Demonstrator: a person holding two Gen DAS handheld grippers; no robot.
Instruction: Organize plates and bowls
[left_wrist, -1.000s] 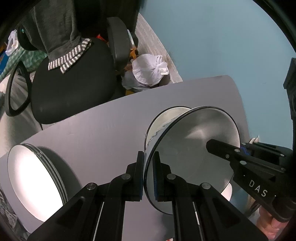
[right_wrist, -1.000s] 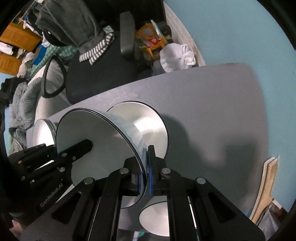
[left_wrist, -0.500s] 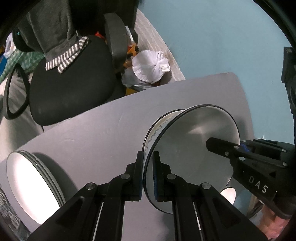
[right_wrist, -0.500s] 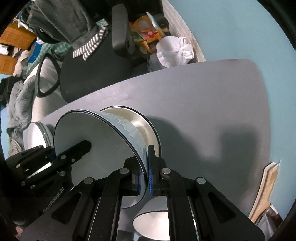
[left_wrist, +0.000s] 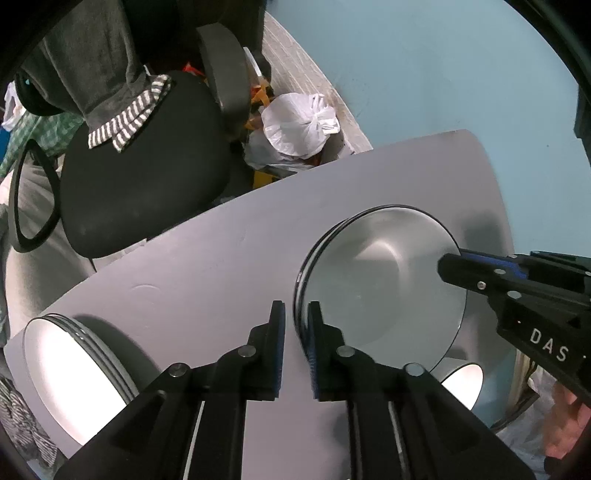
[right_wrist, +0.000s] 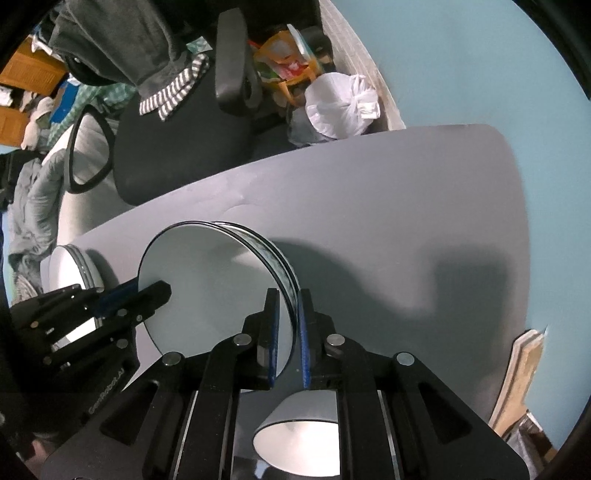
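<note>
Two-handed release, bowl nested

Nearest: loosening the left claw (left_wrist: 295, 310) and the right claw (right_wrist: 288, 299), jaws opening astride opposite rims of the bowl (left_wrist: 376, 291), pads no longer pinching. Gripped tight and held tilted a moment ago; now seated inside the lower bowl (left_wrist: 320, 240), rims almost flush, on the tabletop (left_wrist: 221, 266). Probably one more stacked. Farther left: piled plates (left_wrist: 66, 373).

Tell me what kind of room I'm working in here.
Probably a lived-in bedroom or home office, not a kitchen: a black office chair draped with clothes beside the grey table, and a tied white plastic bag on the floor by a blue wall.
</note>
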